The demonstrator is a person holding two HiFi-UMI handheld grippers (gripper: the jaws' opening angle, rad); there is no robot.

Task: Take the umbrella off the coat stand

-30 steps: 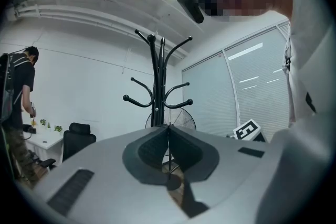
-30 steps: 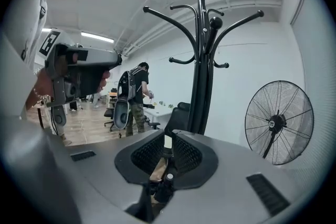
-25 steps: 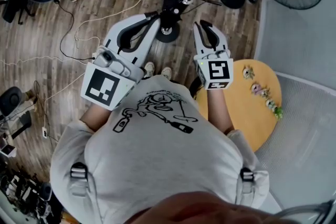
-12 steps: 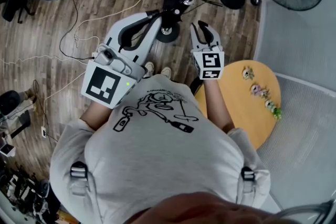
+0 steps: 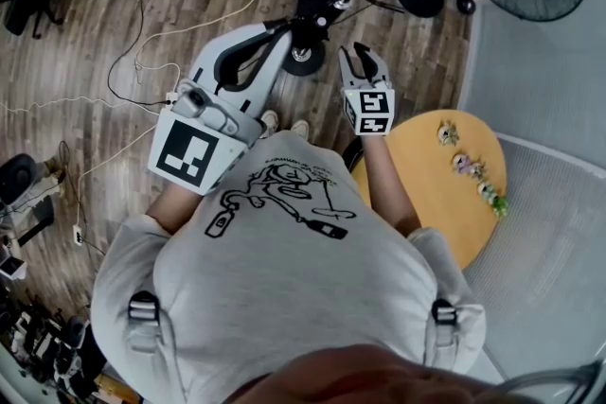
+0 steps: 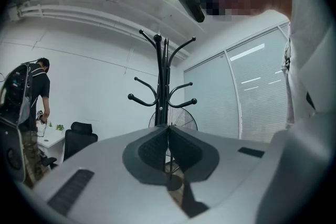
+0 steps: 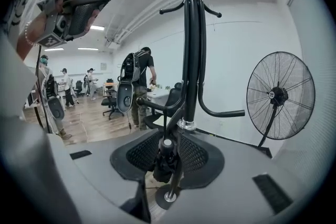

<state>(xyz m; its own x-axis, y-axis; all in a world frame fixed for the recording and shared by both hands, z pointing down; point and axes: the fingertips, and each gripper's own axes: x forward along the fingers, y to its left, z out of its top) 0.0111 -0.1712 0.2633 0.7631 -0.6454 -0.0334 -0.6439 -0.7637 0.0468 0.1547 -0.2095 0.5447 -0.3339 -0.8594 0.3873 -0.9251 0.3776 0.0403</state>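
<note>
Wood-plank floor [image 5: 123,24] strewn with cables runs under a black coat stand [image 7: 191,60], with a round yellow tabletop [image 5: 445,194] at the person's right and a standing fan [image 7: 278,94] past it. The folded black umbrella [image 7: 164,160] hangs low on the stand, close beside the pole and under a lower hook. The right tool [image 7: 172,139] points at it with its jaws part-way apart, having just been opening; the umbrella sits between the mesh pads, which do not press on it. The left tool [image 6: 168,129] is held level with its jaws closed together on nothing, the stand ahead of it. Each tool's cube [image 5: 369,111] bears black-and-white square markers. The person's grey T-shirt [image 5: 284,203] carries a black line drawing; any lettering in it is too small to read.
</note>
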